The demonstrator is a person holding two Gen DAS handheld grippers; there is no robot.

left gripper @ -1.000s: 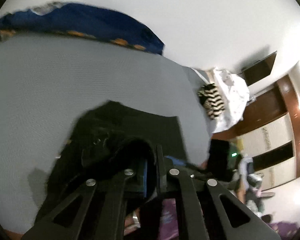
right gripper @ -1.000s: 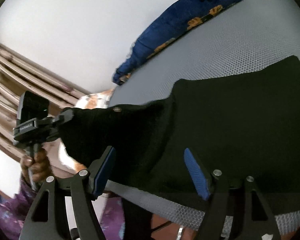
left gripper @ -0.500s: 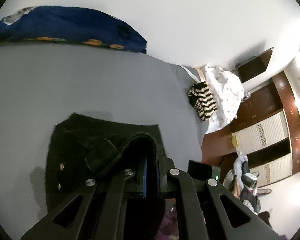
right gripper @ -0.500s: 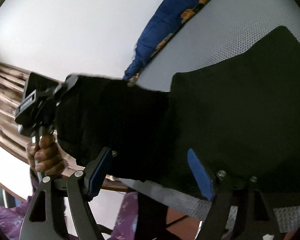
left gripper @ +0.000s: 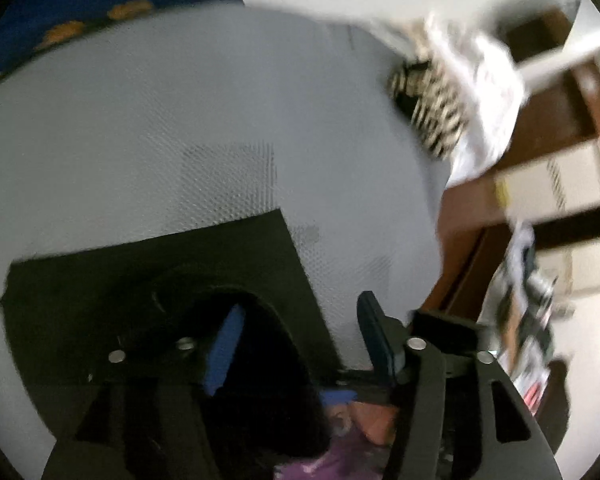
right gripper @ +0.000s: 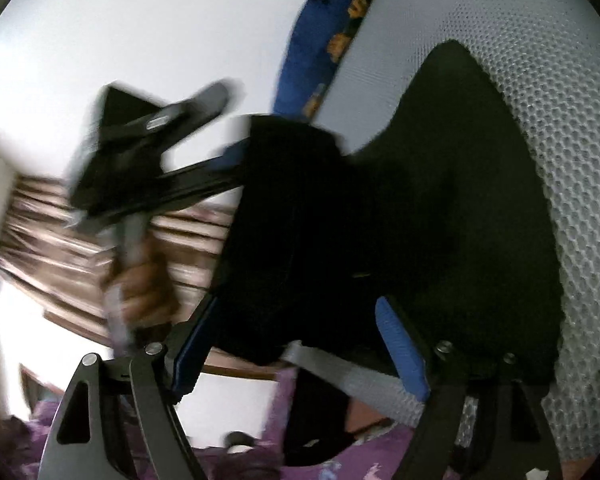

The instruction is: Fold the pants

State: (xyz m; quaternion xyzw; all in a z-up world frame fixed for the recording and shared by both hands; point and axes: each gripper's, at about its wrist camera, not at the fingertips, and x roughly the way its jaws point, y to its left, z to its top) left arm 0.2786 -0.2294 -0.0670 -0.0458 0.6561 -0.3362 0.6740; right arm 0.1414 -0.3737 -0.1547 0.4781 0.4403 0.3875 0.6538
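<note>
Black pants (left gripper: 148, 276) lie folded on a grey mesh bed surface (left gripper: 180, 120). My left gripper (left gripper: 300, 332) is open; a fold of the pants drapes over its left finger and its right finger is bare. In the right wrist view the pants (right gripper: 440, 208) lie on the mesh, with one part raised over the left gripper (right gripper: 204, 168). My right gripper (right gripper: 296, 340) is open, with the near edge of the pants between its blue pads (right gripper: 400, 344), apart from them.
A blue pillow with orange print (left gripper: 80, 20) lies at the bed's far edge, also in the right wrist view (right gripper: 332, 32). A striped black-and-white cloth (left gripper: 432, 108) and a white cloth (left gripper: 484, 92) lie at the right end. Wooden wardrobe (left gripper: 540, 160) stands beyond.
My left gripper has opened and let go of the pants' edge. The views have swung and blurred. The right gripper stays open and has moved closer to the pants.
</note>
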